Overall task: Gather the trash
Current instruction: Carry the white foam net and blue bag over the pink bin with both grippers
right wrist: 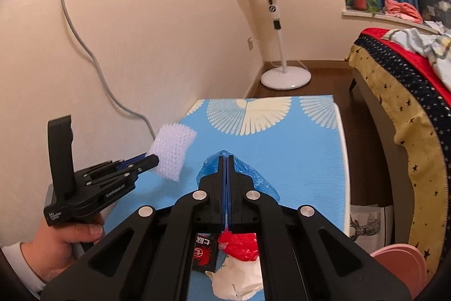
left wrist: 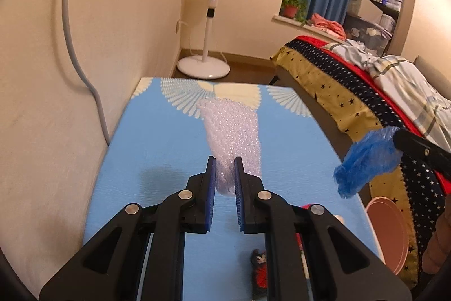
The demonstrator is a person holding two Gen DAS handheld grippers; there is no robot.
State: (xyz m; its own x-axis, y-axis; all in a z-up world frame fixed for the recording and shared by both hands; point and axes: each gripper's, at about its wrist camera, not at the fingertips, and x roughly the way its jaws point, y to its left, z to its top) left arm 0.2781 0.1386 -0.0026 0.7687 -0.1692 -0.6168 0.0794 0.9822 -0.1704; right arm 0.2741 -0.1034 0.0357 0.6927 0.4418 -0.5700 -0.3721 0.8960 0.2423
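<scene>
My left gripper [left wrist: 225, 161] is shut on a sheet of clear bubble wrap [left wrist: 232, 131] and holds it above the blue table [left wrist: 157, 137]. In the right wrist view the left gripper [right wrist: 153, 160] shows at the left with the bubble wrap [right wrist: 173, 153] in its fingers. My right gripper [right wrist: 226, 158] is shut on a crumpled blue plastic bag [right wrist: 253, 178] over the table [right wrist: 304, 160]. The bag [left wrist: 366, 160] also hangs at the right of the left wrist view. A black and red wrapper [right wrist: 204, 251], a red plastic scrap [right wrist: 241, 246] and white crumpled paper [right wrist: 236, 281] lie on the table beneath the right gripper.
A pink bin [left wrist: 390, 233] stands on the floor right of the table, also seen in the right wrist view [right wrist: 400, 258]. A bed [left wrist: 352, 92] runs along the right. A white standing fan [left wrist: 217, 2] stands beyond the table. A wall with a grey cable [left wrist: 73, 47] is on the left.
</scene>
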